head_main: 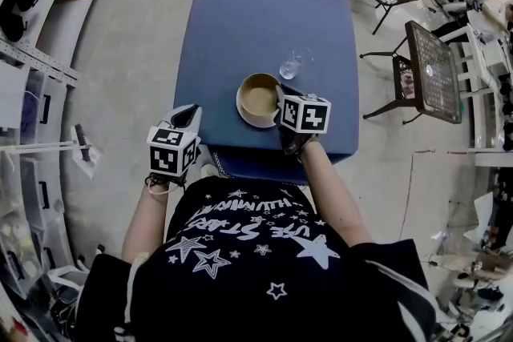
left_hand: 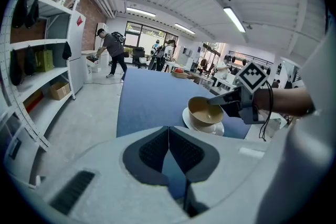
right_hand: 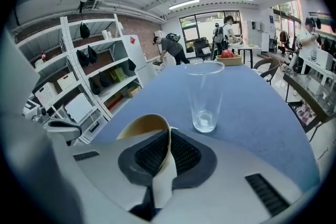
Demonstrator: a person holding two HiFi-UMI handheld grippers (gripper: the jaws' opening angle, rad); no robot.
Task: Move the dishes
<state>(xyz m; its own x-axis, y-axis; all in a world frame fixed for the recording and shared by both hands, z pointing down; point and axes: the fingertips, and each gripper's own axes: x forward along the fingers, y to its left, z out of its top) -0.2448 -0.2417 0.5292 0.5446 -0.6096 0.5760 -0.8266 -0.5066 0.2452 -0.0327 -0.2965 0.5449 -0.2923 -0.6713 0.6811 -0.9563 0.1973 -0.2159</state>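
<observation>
The tan glazed bowl [head_main: 258, 98] sits on a white saucer [left_hand: 189, 119] by the blue table's [head_main: 256, 12] front edge. The right gripper [right_hand: 167, 140] pinches its rim; the left gripper [left_hand: 169, 145] is pressed together, empty. The bowl is likely rigid, slick, breakable and weighty, so a one-sided rim hold could tip it.

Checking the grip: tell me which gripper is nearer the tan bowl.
Right. The right gripper clamps the bowl by its rim; the left gripper hangs apart, left of it.

Lab workshop with storage shelves [right_hand: 100, 71] and concrete floor [head_main: 136, 36]
</observation>
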